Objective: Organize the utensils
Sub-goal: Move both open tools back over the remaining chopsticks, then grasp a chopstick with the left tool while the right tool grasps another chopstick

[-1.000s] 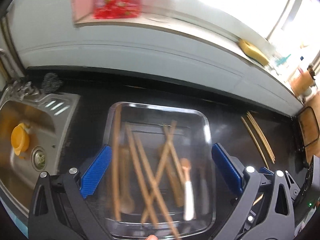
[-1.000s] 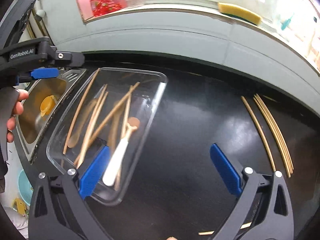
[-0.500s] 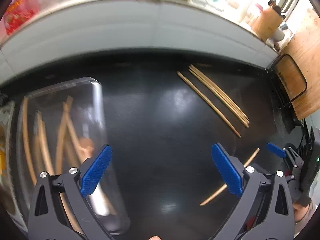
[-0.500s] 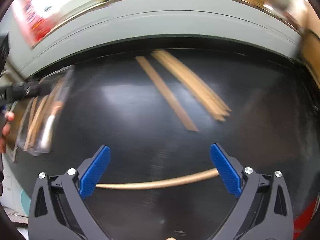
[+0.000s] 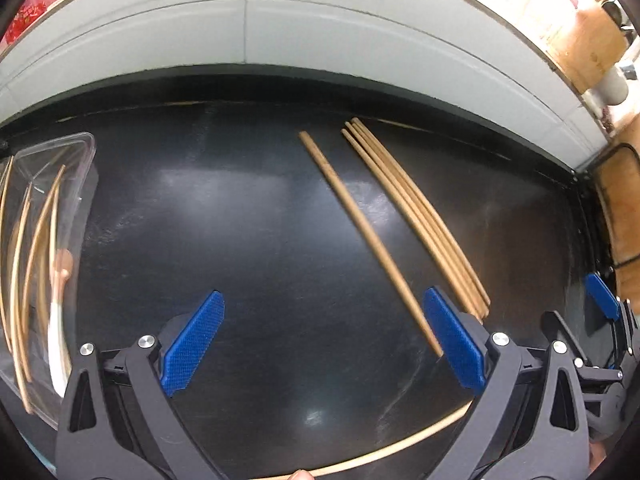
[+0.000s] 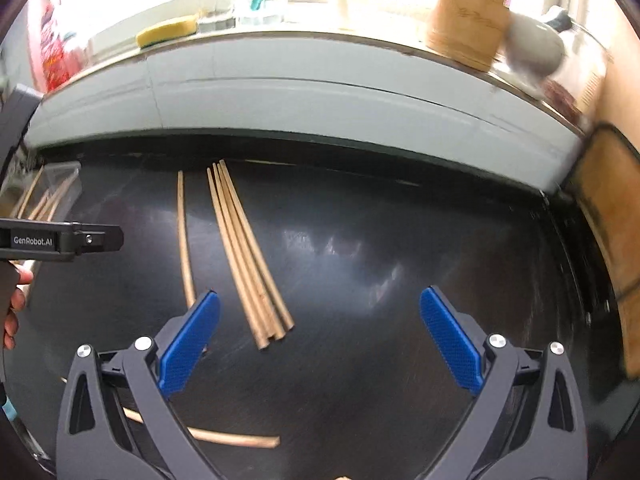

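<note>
Left gripper (image 5: 322, 340): jaws spread wide, blue pads apart, nothing between them; it hovers over the black countertop (image 5: 260, 240).
Right gripper (image 6: 318, 340): jaws likewise wide apart and empty, over the same countertop, with the near ends of the bundled chopsticks between its pads.
Writing: "GenRobot.AI" in white on the black body of the left gripper, seen at the left edge of the right wrist view. Red packaging (image 6: 54, 60) on the far ledge carries print too blurred to read.
Bundle of chopsticks (image 5: 416, 216): four or so wooden sticks lying side by side, touching, right of centre on the countertop.
Single chopstick (image 5: 368, 236): lies just left of the bundle, apart from it; its near end runs behind the left gripper's right pad.
Curved-looking chopstick (image 6: 236, 438): lies across the near edge of the countertop, partly hidden behind both grippers' frames.
Clear tray (image 5: 80, 148): at the far left, cut off by the frame edge; holds several wooden sticks and a white-handled utensil (image 5: 56, 356), details smeared by lens distortion.
Ledge: yellow sponge (image 6: 168, 30) and a wooden container (image 6: 468, 12), both blurred and washed out by window light.
Person: fingers (image 6: 12, 312) visible at the left edge, holding the left gripper's handle.
</note>
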The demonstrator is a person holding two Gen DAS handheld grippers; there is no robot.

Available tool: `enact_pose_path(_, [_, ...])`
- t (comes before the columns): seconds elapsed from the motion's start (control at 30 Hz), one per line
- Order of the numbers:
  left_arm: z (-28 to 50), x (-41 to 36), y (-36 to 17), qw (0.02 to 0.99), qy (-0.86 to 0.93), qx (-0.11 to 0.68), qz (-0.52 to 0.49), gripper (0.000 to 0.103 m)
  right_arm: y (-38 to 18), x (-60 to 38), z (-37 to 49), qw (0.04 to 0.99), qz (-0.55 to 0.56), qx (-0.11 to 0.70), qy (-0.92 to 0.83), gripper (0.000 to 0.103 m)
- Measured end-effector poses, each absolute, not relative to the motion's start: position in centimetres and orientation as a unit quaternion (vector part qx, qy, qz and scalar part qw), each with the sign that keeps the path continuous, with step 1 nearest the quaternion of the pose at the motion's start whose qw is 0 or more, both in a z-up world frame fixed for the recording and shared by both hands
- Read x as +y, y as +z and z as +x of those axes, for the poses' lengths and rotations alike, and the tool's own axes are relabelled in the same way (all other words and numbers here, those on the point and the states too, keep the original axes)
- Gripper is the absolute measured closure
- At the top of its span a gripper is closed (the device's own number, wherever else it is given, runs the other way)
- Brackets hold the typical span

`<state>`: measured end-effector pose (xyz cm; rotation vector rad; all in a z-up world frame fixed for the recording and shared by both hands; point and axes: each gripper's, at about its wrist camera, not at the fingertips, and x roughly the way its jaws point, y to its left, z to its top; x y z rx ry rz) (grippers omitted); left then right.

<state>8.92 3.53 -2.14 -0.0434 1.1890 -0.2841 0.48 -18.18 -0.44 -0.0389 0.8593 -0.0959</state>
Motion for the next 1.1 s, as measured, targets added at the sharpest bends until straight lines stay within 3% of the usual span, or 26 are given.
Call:
enact_pose_path(0.63, [10.2, -1.0, -7.6, 0.791, -0.043, 0.610, -0.016, 0.006, -6.8, -20.8, 6.8, 0.881, -0.067, 0.468, 0.028, 0.006])
enact_pose_path(1.1, [12.4, -3.3, -9.3, 0.801, 0.020, 0.599, 0.000, 0.005, -8.1, -19.8, 9.7, 0.869, -0.076, 0.483, 0.074, 0.006])
